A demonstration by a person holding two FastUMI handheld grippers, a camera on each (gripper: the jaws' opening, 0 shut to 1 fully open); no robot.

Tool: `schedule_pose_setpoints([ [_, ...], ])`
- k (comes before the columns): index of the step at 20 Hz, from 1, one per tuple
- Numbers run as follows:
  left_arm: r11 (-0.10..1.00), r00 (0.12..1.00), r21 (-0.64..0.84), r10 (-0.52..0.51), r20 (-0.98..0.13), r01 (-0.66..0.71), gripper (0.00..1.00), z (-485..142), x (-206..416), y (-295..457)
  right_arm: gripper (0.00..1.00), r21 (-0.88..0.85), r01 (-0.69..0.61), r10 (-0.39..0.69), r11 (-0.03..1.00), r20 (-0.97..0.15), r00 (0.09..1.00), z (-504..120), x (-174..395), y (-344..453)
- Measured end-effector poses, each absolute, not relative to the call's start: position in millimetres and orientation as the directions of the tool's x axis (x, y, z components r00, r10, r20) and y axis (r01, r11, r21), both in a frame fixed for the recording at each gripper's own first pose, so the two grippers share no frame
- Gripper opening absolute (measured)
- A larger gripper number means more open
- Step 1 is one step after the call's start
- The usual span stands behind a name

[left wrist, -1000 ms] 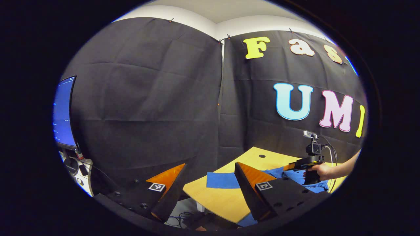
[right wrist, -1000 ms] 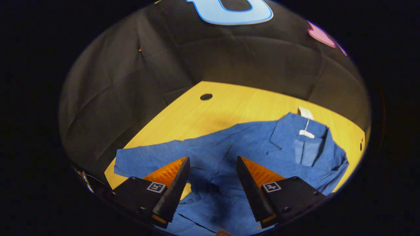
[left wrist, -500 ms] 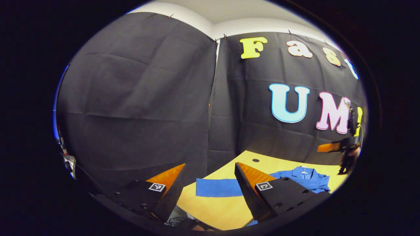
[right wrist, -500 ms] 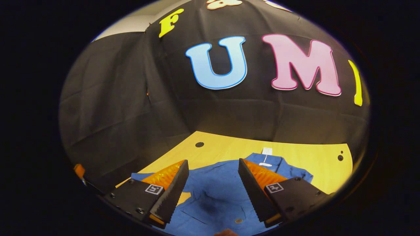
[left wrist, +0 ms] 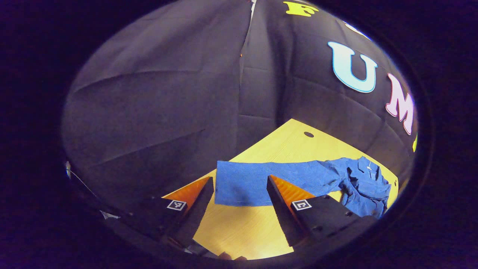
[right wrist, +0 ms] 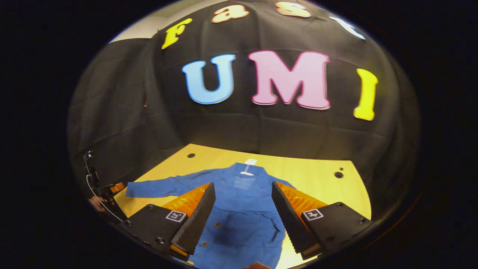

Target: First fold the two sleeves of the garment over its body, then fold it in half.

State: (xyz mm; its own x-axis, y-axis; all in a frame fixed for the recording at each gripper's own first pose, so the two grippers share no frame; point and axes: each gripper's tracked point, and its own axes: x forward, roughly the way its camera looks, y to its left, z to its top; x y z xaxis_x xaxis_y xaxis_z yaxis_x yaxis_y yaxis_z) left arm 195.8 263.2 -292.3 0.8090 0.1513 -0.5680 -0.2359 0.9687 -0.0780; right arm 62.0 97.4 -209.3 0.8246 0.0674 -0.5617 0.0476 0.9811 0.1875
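The blue garment (right wrist: pixel 242 209) lay flat on the yellow table (right wrist: pixel 317 179), one sleeve (left wrist: pixel 261 179) stretched straight out from its body. The left gripper (left wrist: pixel 239 203) hovered above that sleeve's cuff, fingers apart and empty; the right gripper (right wrist: pixel 242 209), likewise spread, hung over the body. Pinching the cuff's edge cleanly looked wisest before carrying it across.

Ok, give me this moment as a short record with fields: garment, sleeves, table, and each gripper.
garment: blue button-front shirt lying flat, collar toward the booth wall
sleeve: one long sleeve stretched out flat, not yet folded over the body
table: yellow wooden tabletop with small round holes
left gripper: open, above the sleeve's cuff end
right gripper: open, above the shirt's body
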Motion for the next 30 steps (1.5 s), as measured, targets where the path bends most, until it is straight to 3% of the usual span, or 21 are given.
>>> schedule_pose_setpoints([
  [4,0.970,0.766,0.025,0.207,-0.609,-0.242,0.85,-305,216,258,0.97,0.175,0.196,-0.050,0.965,-0.609,0.791,-215,32,41],
  [7,0.960,0.727,-0.001,0.212,-0.653,-0.281,0.85,-328,220,255,0.97,0.181,0.283,-0.113,0.942,-0.621,0.775,-218,22,15],
  [9,0.943,0.668,0.005,0.239,-0.705,-0.333,0.85,-352,214,271,0.97,0.190,0.307,-0.125,0.932,-0.629,0.767,-220,16,14],
  [10,0.947,0.704,0.037,0.263,-0.659,-0.319,0.84,-348,222,273,0.97,0.197,0.307,-0.117,0.931,-0.635,0.764,-221,15,16],
  [13,0.962,0.700,0.048,0.230,-0.676,-0.269,0.84,-349,222,273,0.97,0.220,0.303,-0.094,0.927,-0.647,0.757,-224,12,23],
  [16,0.958,0.654,0.035,0.220,-0.723,-0.284,0.65,-348,225,267,0.97,0.247,0.300,-0.070,0.921,-0.655,0.752,-227,9,33],
  [20,0.941,0.603,-0.074,0.149,-0.784,-0.329,0.03,-339,234,261,0.97,0.255,0.281,-0.046,0.925,-0.661,0.749,-226,5,39],
  [24,0.933,0.599,-0.168,0.062,-0.798,-0.320,0.00,-333,234,254,0.97,0.257,0.284,-0.048,0.924,-0.659,0.751,-224,0,36],
  [30,0.946,0.663,-0.231,-0.024,-0.748,-0.226,0.00,-290,240,227,0.97,0.274,0.302,-0.046,0.913,-0.667,0.744,-226,-10,29],
])
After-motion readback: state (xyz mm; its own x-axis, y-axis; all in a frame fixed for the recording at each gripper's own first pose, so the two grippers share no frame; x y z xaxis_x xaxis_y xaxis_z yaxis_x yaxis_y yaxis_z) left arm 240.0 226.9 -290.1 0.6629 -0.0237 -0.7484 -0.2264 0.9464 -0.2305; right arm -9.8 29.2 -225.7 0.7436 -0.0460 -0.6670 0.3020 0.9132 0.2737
